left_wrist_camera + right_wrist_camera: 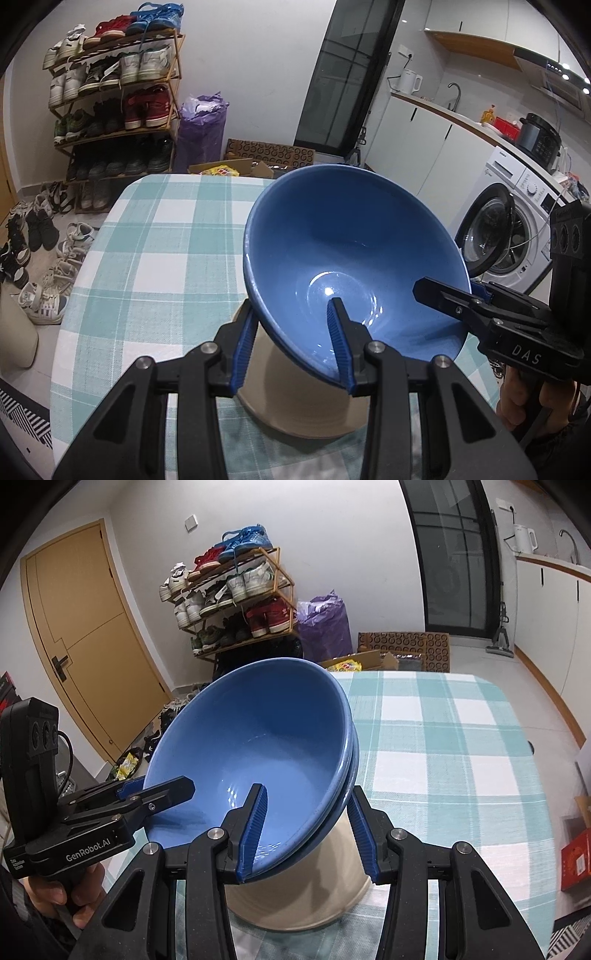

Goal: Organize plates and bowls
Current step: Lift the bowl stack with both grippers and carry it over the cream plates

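A glossy blue ceramic bowl (351, 258), wide and conical with a small flat base and a thin rim, hangs above the desk (155, 236), which is covered by a teal-and-white checked cloth. In the right wrist view a second rim edge shows just under the first, so it looks like two blue bowls nested together; I cannot tell this for certain from the left wrist view. The inside is smooth and speckled with light reflections near the bottom.

The bowl is tilted, not level: its open mouth faces up and toward the cameras, and its base points down and away toward the desk. Its rim forms a wide oval leaning across both views.

Directly beneath it stands a cream-coloured round ceramic vessel (332, 882) on the cloth; whether the bowl touches it cannot be told.

The left claw (295, 343) is partly closed on the near rim, one blue ribbed pad inside the bowl and one outside against the wall. The right claw (310, 830) grips the opposite side of the rim the same way, partly closed, one pad inside and one outside. A hand (66, 897) holds the left claw's handle.
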The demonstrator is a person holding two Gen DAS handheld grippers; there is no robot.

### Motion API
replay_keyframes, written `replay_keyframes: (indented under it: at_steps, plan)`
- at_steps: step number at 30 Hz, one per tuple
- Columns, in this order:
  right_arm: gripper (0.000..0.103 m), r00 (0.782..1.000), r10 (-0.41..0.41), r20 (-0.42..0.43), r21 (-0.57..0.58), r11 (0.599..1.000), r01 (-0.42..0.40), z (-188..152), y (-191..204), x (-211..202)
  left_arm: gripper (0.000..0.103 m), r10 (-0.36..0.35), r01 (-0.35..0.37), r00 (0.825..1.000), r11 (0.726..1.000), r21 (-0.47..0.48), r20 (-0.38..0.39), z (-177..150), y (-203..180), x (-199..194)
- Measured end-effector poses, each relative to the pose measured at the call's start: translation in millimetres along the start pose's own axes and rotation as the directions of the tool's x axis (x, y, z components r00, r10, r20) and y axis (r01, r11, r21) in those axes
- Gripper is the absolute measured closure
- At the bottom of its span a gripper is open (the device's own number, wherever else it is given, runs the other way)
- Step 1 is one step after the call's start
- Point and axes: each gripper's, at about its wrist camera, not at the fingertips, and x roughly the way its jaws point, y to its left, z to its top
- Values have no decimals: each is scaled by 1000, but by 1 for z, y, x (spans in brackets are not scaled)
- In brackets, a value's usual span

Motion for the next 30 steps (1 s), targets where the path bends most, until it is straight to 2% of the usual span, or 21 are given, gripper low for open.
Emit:
replay_keyframes:
  at_steps: [14,30]
  plan:
    - [57,998,9,-62,41,999,-7,-12,-20,44,66,21,-23,997,999,-30,-69,-8,15,41]
    - [57,994,9,-106,109,994,2,-13,-37,62,65,17,-20,996,999,-36,-82,-4,14,54]
